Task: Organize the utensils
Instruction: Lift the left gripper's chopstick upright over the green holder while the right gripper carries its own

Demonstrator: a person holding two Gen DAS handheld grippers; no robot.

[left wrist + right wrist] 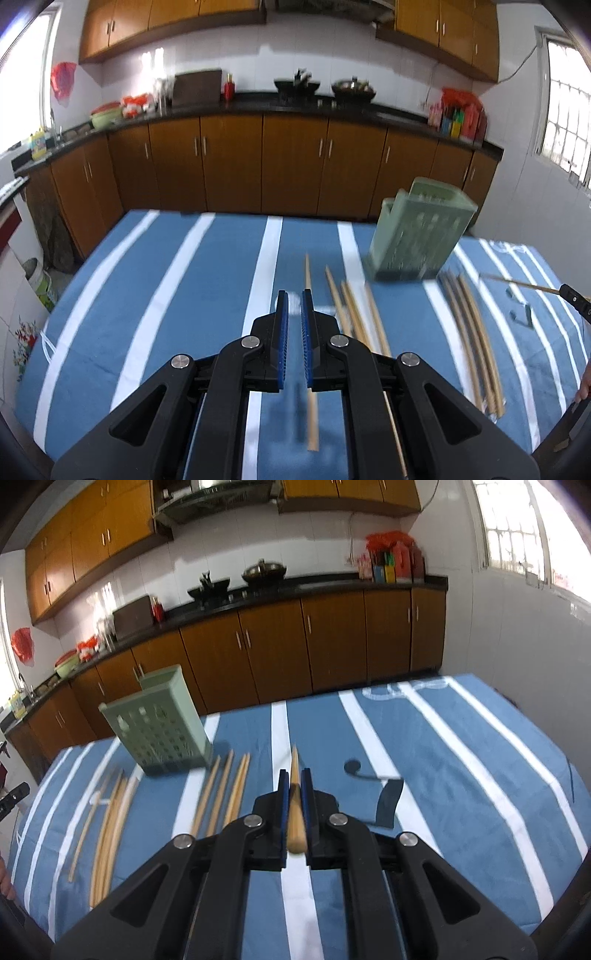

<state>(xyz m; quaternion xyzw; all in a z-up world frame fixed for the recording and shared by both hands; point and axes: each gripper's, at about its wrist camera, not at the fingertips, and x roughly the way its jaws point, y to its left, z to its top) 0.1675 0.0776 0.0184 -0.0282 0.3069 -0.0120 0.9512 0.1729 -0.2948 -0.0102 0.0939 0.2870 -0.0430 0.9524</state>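
A green perforated utensil holder [421, 236] stands on the blue striped cloth; it also shows in the right wrist view [162, 727]. Several wooden chopsticks [354, 314] lie loose in front of it, with another bundle [476, 339] to the right. My left gripper [294, 295] hovers above one chopstick [312, 417], its jaws a narrow gap apart with nothing between them. My right gripper [294, 775] is shut on a single chopstick [295, 812] that points forward, held above the cloth. Loose chopsticks [221, 794] and a bundle [110, 819] lie to its left.
The table [166, 295] carries a blue cloth with white stripes. A grey hook-shaped piece [388, 797] lies on the cloth to the right. Brown kitchen cabinets [258, 166] and a cluttered counter run behind the table. The right gripper's tip [576, 301] enters the left view's right edge.
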